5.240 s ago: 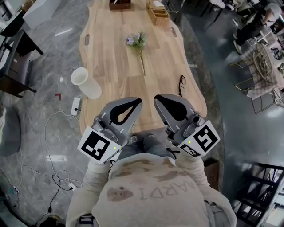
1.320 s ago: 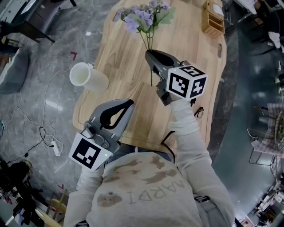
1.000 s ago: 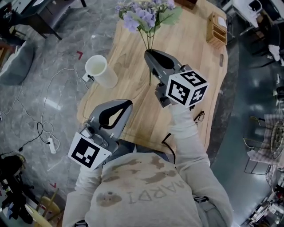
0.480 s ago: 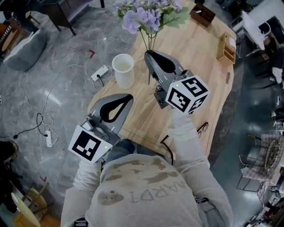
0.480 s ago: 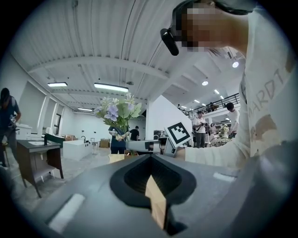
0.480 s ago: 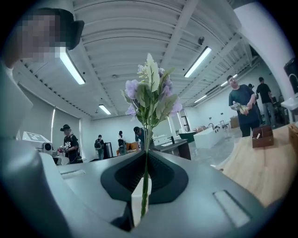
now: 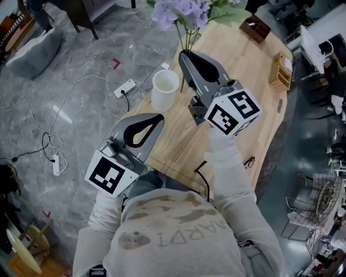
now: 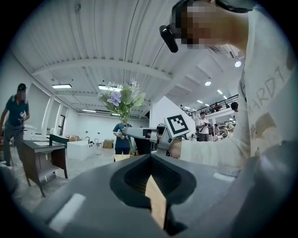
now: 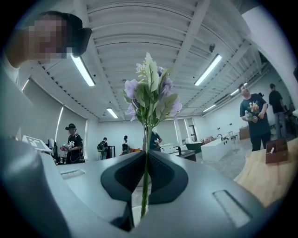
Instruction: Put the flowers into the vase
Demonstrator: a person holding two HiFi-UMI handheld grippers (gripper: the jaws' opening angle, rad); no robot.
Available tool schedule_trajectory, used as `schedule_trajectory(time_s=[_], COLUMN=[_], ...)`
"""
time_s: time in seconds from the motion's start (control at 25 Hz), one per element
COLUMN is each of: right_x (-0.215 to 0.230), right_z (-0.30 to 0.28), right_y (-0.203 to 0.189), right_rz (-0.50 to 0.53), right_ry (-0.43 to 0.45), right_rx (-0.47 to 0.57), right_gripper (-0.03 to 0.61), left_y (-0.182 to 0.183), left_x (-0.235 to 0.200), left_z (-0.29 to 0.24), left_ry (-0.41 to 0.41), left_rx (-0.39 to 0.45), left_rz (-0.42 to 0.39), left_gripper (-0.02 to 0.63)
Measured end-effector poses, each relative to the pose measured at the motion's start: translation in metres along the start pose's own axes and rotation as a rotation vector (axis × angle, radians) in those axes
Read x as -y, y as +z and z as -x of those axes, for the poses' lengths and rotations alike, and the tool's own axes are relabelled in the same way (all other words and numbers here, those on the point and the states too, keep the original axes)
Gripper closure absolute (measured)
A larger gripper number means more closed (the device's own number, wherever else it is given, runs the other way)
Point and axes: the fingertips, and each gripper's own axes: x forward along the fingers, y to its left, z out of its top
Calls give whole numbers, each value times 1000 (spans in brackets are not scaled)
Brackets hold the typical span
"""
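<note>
Flowers upright in right gripper

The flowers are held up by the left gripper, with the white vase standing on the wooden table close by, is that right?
Not quite: the right gripper holds the flowers, not the left. The right gripper view shows the stem pinched between its jaws. The white vase does stand on the wooden table close by.

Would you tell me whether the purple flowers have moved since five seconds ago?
Yes. The purple flowers rose off the wooden table; the right gripper now holds them upright beside the white vase.
</note>
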Motion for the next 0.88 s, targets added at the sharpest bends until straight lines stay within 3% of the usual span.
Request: schedule_trajectory(time_s=[0.32,0.88], right_x=[-6,-8], right_z=[-17,-12], right_y=[3,-57], right_rz=[20,46], right_ry=[44,37], right_rx=[70,45], right_gripper=[541,541], left_y=[-2,-20], left_x=[-14,-38], left_z=[5,9], left_ry=[30,50], left_rx=[1,-28], left_rz=[10,52], left_gripper=[614,614])
